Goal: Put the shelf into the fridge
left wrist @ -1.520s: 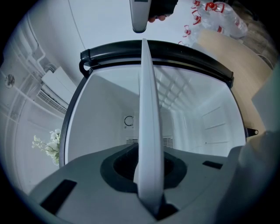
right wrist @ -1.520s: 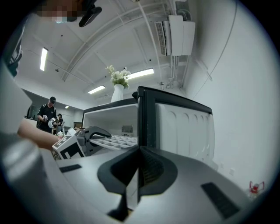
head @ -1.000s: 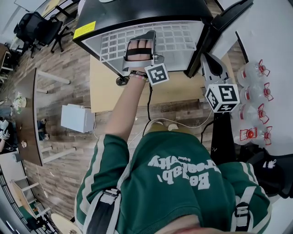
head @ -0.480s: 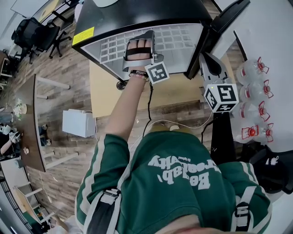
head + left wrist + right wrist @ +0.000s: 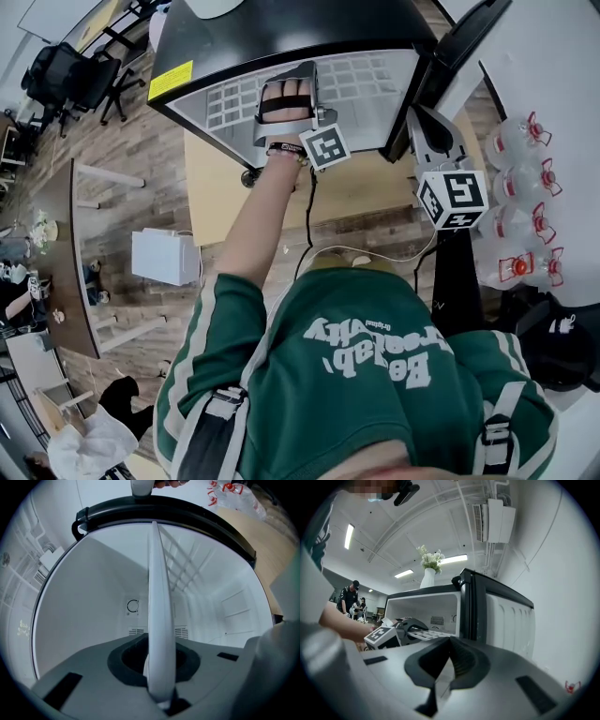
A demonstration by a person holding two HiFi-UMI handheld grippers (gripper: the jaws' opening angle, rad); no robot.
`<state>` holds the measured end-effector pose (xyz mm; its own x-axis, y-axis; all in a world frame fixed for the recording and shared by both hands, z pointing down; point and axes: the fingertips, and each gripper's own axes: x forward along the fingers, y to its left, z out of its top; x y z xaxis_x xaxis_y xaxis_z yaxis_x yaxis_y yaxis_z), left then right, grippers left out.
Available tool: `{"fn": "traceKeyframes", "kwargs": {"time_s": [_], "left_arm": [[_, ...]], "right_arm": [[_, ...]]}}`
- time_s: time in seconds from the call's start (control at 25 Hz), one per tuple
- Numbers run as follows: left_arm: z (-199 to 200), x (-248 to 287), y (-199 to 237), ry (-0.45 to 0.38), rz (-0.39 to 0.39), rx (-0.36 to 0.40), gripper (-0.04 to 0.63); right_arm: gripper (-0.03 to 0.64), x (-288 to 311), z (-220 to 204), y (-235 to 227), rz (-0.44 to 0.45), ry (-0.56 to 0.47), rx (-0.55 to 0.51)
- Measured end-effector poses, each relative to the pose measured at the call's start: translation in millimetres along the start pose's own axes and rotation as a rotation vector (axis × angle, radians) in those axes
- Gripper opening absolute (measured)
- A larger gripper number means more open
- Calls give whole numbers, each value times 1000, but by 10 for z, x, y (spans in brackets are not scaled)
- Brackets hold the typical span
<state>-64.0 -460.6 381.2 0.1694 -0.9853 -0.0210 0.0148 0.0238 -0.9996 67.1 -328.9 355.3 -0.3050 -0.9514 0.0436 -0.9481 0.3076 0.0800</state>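
In the head view the white wire shelf (image 5: 366, 80) lies flat in the open mouth of the black fridge (image 5: 281, 28), most of it inside. My left gripper (image 5: 289, 82) is shut on the shelf's front edge. The left gripper view shows that edge as a white band (image 5: 157, 597) pinched between the jaws (image 5: 159, 667), with the fridge's white inside (image 5: 93, 602) beyond. My right gripper (image 5: 419, 116) hangs beside the fridge's right front corner, touching nothing. In its own view the right gripper (image 5: 440, 686) is shut and empty, and looks at the shelf (image 5: 424, 633) and the fridge (image 5: 422, 603).
The fridge door (image 5: 469, 42) stands open at the right, with several clear bottles (image 5: 520, 192) in its rack. The fridge sits on a wooden table (image 5: 216, 187). A white vase of flowers (image 5: 429, 573) stands on top. Chairs (image 5: 70, 66) and people (image 5: 347, 599) are off to the left.
The left gripper has pushed the shelf a little deeper into the fridge; less of the grid shows outside. The right gripper has hardly moved.
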Motion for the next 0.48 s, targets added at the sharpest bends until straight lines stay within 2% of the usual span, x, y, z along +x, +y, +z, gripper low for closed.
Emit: {"fn": "traceKeyframes", "kwargs": {"time_s": [0.48], "left_arm": [[23, 54, -16, 6, -26, -6, 58]], "right_arm": [[3, 35, 1, 30, 4, 1, -22]]}}
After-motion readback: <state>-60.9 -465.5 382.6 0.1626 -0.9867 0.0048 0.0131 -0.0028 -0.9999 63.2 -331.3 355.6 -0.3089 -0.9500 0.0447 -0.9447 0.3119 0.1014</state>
